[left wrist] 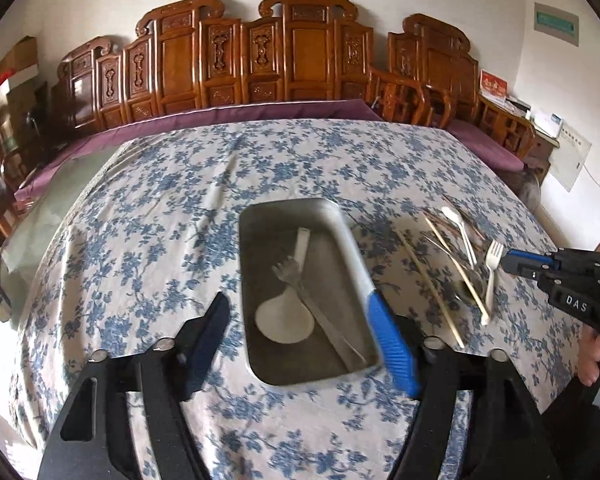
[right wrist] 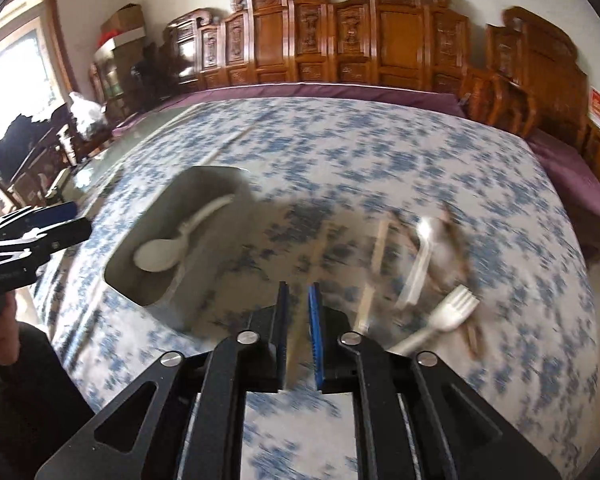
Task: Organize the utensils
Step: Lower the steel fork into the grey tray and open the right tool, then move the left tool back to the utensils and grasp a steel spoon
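A metal tray [left wrist: 256,216] sits on the blue floral tablecloth and holds a white rice spoon [left wrist: 286,316] and a metal fork [left wrist: 300,280]. My left gripper [left wrist: 296,312] is open, with its fingers on either side of the tray's near end. To the tray's right lie a white plastic fork [left wrist: 491,276], a white plastic spoon [left wrist: 458,228] and several chopsticks [left wrist: 432,284]. My right gripper [right wrist: 298,292] is nearly shut and empty, above the cloth between the tray [right wrist: 204,176] and the white fork [right wrist: 448,312]. The right wrist view is blurred.
A carved wooden bench with a purple cushion [left wrist: 236,114] runs along the table's far side. The right gripper's body [left wrist: 572,280] and the holding hand show at the right edge of the left wrist view.
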`<state>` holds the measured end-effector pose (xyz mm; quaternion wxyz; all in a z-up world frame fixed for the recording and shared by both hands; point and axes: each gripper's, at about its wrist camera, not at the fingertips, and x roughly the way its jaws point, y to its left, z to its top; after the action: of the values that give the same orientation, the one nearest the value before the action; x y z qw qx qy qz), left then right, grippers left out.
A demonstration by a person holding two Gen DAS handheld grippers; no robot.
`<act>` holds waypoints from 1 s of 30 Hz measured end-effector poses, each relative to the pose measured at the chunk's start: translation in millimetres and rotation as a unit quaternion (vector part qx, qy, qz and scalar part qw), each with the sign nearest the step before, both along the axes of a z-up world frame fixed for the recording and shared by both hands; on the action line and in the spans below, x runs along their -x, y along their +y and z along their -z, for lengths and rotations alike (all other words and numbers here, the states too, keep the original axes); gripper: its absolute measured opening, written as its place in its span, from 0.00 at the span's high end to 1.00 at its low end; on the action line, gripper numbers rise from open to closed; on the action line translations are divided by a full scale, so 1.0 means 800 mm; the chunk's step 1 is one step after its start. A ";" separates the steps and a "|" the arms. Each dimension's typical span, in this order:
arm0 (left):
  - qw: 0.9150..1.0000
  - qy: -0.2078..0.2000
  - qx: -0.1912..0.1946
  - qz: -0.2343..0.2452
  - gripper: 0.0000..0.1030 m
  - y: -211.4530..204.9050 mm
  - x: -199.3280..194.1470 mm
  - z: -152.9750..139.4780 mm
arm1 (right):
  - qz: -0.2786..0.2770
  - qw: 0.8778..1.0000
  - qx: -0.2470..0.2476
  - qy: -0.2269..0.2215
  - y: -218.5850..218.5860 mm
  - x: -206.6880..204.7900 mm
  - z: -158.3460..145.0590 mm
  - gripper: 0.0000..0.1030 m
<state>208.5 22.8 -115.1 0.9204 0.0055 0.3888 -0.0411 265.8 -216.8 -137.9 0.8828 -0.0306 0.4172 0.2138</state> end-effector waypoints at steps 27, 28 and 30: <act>0.995 0.043 0.009 0.087 0.07 -0.145 -0.021 0.049 | 0.108 0.994 -0.011 0.007 -0.108 -0.019 0.082 0.60; 0.994 0.048 0.011 0.093 0.07 -0.152 -0.025 0.053 | 0.106 0.994 -0.014 0.007 -0.108 -0.020 0.081 0.60; 0.993 0.054 0.016 0.102 0.07 -0.161 -0.033 0.059 | 0.105 0.994 -0.015 0.008 -0.108 -0.021 0.081 0.60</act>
<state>234.9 -106.3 -162.1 0.8889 0.0284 0.4349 -0.1411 282.6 -303.4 -202.9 0.8974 0.0281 0.4218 0.1263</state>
